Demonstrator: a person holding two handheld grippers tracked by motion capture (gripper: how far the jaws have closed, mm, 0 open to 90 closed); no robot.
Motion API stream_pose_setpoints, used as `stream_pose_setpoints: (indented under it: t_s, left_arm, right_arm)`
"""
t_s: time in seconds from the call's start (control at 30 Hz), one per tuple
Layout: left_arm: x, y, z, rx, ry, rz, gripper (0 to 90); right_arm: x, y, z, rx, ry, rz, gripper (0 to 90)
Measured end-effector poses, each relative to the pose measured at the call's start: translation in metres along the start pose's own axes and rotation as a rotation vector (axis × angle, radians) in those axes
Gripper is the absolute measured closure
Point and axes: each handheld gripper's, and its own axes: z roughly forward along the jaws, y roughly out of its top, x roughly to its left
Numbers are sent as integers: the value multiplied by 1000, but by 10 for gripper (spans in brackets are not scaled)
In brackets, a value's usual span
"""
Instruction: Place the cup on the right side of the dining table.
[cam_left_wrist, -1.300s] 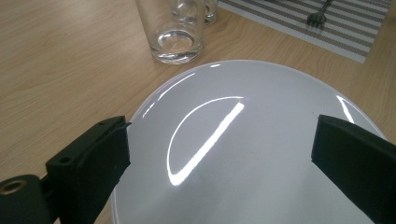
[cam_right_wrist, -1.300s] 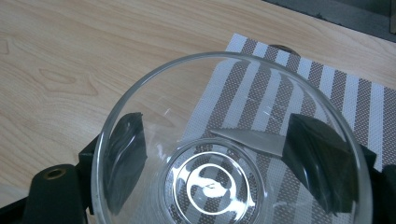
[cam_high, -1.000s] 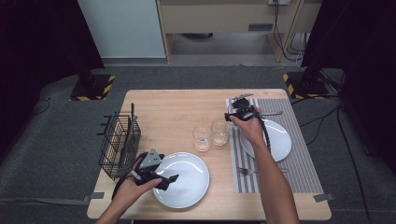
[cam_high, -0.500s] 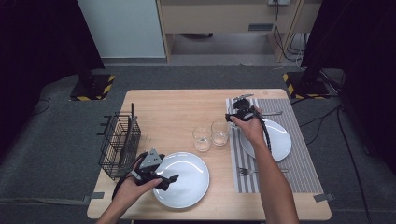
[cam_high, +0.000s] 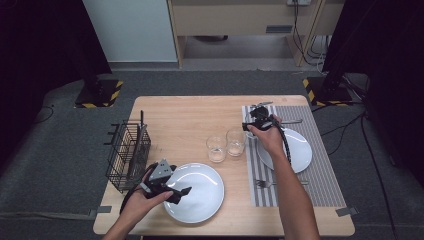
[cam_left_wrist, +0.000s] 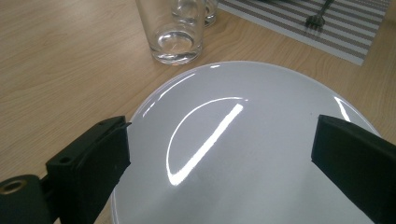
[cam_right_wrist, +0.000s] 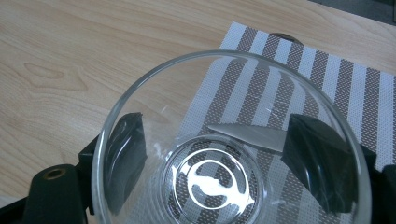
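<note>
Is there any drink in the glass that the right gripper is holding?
Empty. In the right gripper view, the clear round drinking glass between the black jaws shows the striped grey and white placemat straight through its bare bottom.

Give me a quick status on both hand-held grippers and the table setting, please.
Right hand-held gripper shut on a glass, over the striped placemat. Left hand-held gripper open, jaws astride the near white plate. Two more glasses mid-table, nothing blocking.
</note>
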Motion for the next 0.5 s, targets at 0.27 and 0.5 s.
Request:
stream_pose_setpoints:
  t_s: [0.27,0.5]
  left_arm:
    - [-1,0,0,2,0,2,37]
    - [-1,0,0,2,0,4,37]
  right_arm:
    - [0,0,0,2,6,9,193]
    - [0,0,1,-2,12,15,193]
